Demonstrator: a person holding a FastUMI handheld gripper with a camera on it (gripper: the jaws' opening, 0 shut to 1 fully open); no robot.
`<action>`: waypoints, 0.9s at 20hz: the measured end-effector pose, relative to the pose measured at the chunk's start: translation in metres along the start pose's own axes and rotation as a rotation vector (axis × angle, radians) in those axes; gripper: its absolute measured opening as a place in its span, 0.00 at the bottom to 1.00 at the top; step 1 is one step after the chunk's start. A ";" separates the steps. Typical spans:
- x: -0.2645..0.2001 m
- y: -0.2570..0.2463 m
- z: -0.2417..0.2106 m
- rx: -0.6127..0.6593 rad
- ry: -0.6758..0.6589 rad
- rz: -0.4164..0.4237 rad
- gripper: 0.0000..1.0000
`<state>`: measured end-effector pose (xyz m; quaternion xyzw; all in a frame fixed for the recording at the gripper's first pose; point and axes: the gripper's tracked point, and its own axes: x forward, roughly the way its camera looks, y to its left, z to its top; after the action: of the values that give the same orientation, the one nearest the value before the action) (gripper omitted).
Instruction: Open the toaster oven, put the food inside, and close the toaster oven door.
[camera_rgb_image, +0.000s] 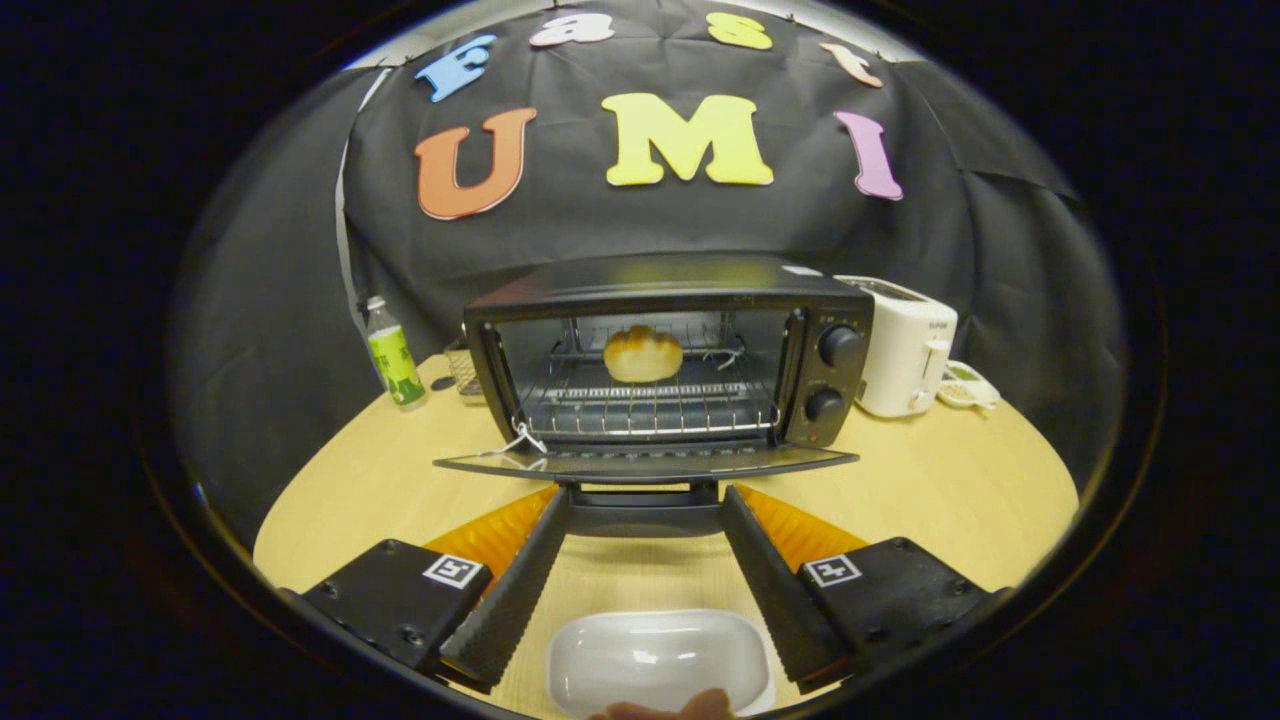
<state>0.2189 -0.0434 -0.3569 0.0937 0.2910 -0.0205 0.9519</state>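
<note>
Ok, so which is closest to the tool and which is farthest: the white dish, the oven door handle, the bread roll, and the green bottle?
Seen from the tool, whose fingers are open:
1. White dish: on the table between the fingers.
2. Oven door handle: at the fingertips, on the dropped-open door.
3. Bread roll: on the rack inside the toaster oven.
4. Green bottle: beside the oven, near the wall; too close to the roll to rank.

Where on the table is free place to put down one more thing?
Bare wood lies between the green bottle and the toaster oven, and right of its open door, before the white toaster. It is crowded near the gripper: open jaws flank the door handle, white dish between them.
</note>
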 end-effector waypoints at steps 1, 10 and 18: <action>0.002 0.000 0.013 0.000 -0.023 0.002 1.00; -0.020 -0.011 0.096 0.010 -0.178 0.005 1.00; -0.182 -0.007 0.177 -0.025 -0.381 0.064 1.00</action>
<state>0.1646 -0.0872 -0.1132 0.0857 0.1028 -0.0039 0.9910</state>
